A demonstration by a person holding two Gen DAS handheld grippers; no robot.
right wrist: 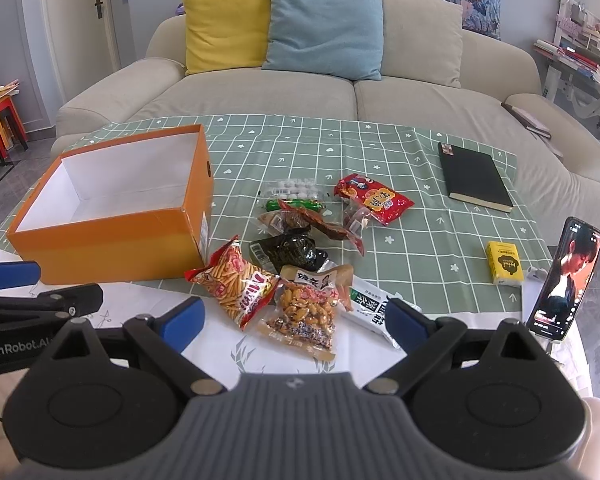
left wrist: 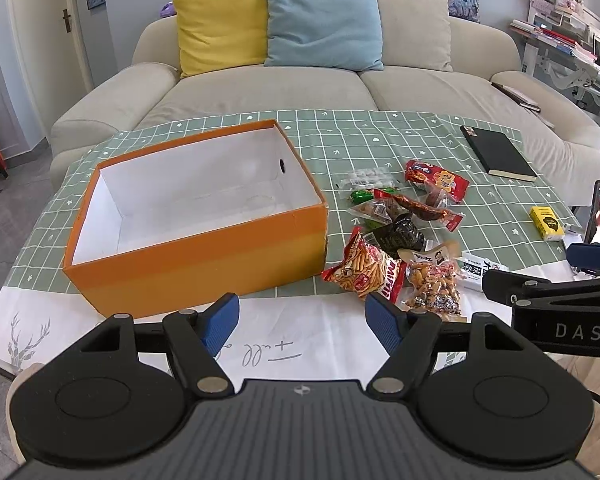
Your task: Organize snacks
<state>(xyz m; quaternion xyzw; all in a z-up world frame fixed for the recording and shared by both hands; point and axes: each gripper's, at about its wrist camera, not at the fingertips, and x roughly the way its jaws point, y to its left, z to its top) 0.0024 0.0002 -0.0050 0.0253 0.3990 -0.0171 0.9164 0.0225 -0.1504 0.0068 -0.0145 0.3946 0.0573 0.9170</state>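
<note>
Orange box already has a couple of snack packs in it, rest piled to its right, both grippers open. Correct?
Not quite: the orange box holds nothing; the left wrist view shows only its bare white inside. The snack packs are all piled to its right on the tablecloth, and both the left gripper and the right gripper are open.

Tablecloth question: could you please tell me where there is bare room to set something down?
Free: the green cloth behind the snacks, the strip between snacks and notebook, and the white patch before the box. The box is empty. Crowded: the snack pile beside the box, and the right edge by the phone.
</note>
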